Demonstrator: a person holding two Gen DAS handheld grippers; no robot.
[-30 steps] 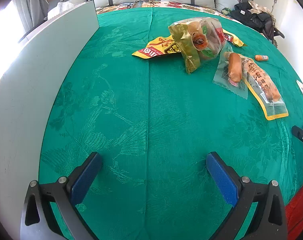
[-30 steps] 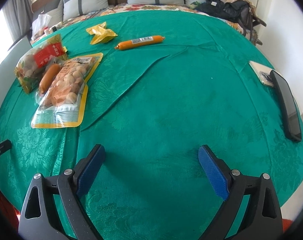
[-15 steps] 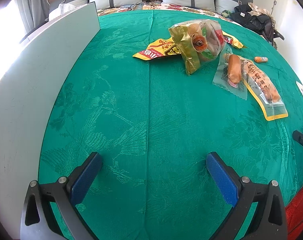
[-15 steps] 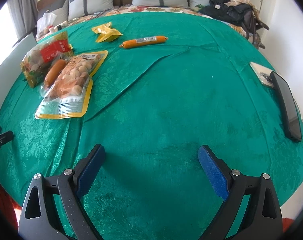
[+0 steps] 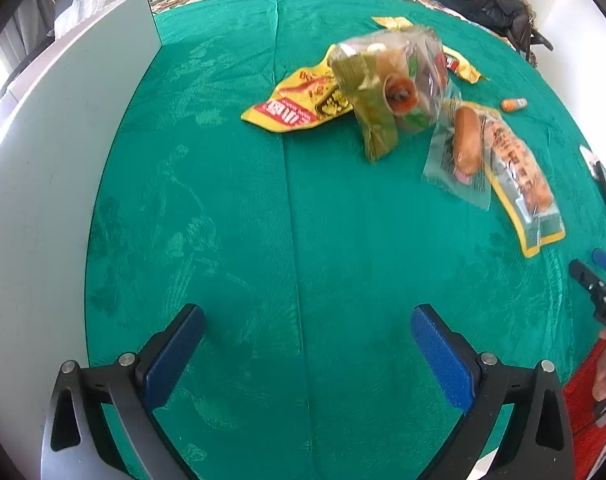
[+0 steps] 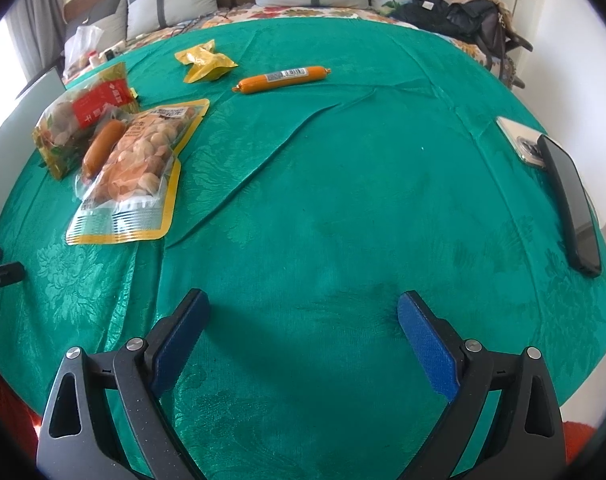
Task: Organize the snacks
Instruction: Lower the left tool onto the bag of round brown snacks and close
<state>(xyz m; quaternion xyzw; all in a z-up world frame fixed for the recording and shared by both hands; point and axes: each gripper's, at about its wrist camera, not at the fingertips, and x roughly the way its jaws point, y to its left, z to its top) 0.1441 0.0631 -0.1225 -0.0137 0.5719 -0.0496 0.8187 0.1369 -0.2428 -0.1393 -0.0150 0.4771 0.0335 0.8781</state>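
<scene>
Snacks lie scattered on a counter (image 5: 231,248) under a green patterned cloth, a pale upright panel (image 5: 55,168) along its left edge; both tongs hover released over bare cloth near the front edge, nothing between their blue pads.

From the left: the left tongs (image 5: 307,344) spread wide and empty; beyond them, toward the far middle, a flat yellow packet (image 5: 295,108) lies partly under a puffed clear bag of mixed snacks (image 5: 395,80), which touches a clear-wrapped sausage (image 5: 465,144) and a yellow-edged pouch (image 5: 523,184) stretching toward the right edge; the right tongs (image 6: 303,322) likewise splayed and empty, with a crumpled yellow wrapper (image 6: 205,60) and a lone orange sausage stick (image 6: 283,78) near the far edge; two phones (image 6: 571,196) rest at the right edge.

By the look of them, all are light; the film looks slick and crinkly, so the puffed bag would likely give and slip if squeezed across its belly; its folded end seam is the safer hold; flat pouches are best pinched at a sealed edge; the sausage stick, firm and round, may roll, so take it across the middle.
</scene>
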